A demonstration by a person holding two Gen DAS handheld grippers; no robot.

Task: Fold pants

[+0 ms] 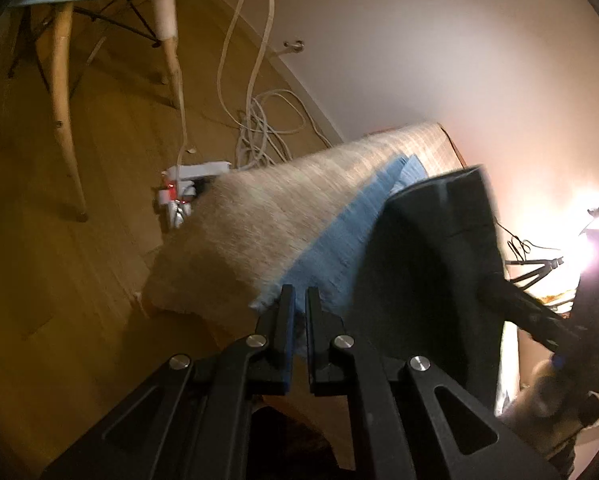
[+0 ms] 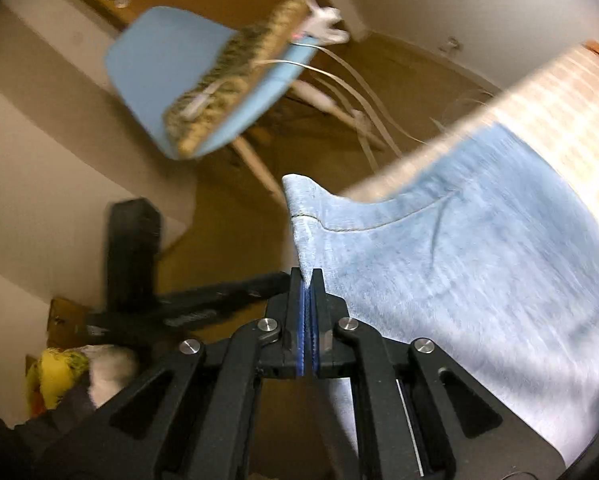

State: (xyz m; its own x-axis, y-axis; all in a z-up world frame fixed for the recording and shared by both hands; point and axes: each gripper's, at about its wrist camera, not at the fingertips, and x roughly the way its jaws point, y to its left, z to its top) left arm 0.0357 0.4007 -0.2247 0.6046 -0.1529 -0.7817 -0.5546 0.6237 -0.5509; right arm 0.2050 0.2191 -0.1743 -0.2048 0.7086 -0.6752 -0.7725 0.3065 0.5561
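Observation:
The pants are light blue jeans (image 2: 459, 272), lifted over a beige woven surface (image 2: 559, 92). My right gripper (image 2: 307, 276) is shut on the jeans' waistband corner, with cloth pinched between the blue pads. In the left wrist view the jeans (image 1: 339, 236) show as a blue strip over the beige surface (image 1: 283, 204), beside a dark hanging cloth (image 1: 431, 264). My left gripper (image 1: 300, 296) has its jaws narrowly apart around the blue cloth's edge; I cannot tell whether it grips.
A blue chair (image 2: 203, 76) with wooden legs (image 1: 65, 120) stands on the wooden floor. White cables (image 1: 267, 120) and a power strip (image 1: 191, 176) lie by the wall. A bright lamp (image 1: 595, 248) and a black tripod (image 2: 147, 280) stand nearby.

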